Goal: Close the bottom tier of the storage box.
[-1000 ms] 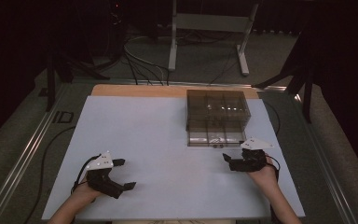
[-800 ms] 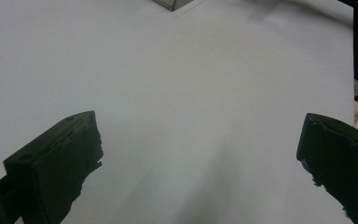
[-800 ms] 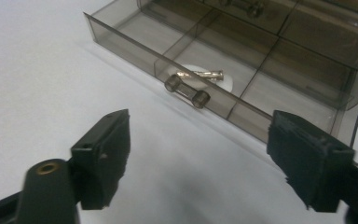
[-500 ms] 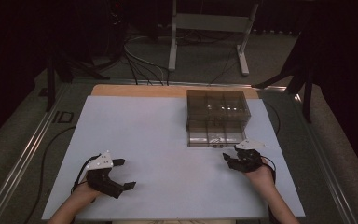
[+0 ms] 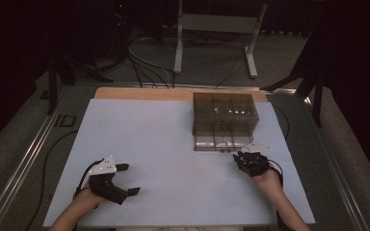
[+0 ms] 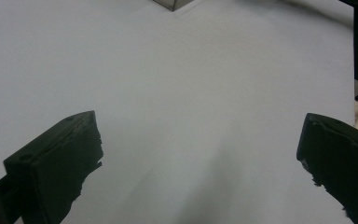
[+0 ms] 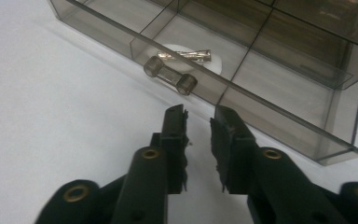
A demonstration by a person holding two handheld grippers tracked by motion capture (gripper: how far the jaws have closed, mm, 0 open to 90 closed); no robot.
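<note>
1. Right gripper (image 7: 198, 116): jaws narrow, just been closing, nothing between them; tips point at the drawer handle (image 7: 170, 74), just short of it.
2. Drawer box (image 5: 225, 120): smoky clear plastic, on the far right part of the white table (image 5: 149, 144); a white disc (image 7: 200, 60) and a metal clip (image 7: 186, 55) lie in its front drawer.
3. Left gripper (image 6: 200, 154): jaws wide, empty, resting near the table's front left, well apart from the box.

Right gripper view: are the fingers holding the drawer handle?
No, the fingers are near the handle with nothing between them.
</note>
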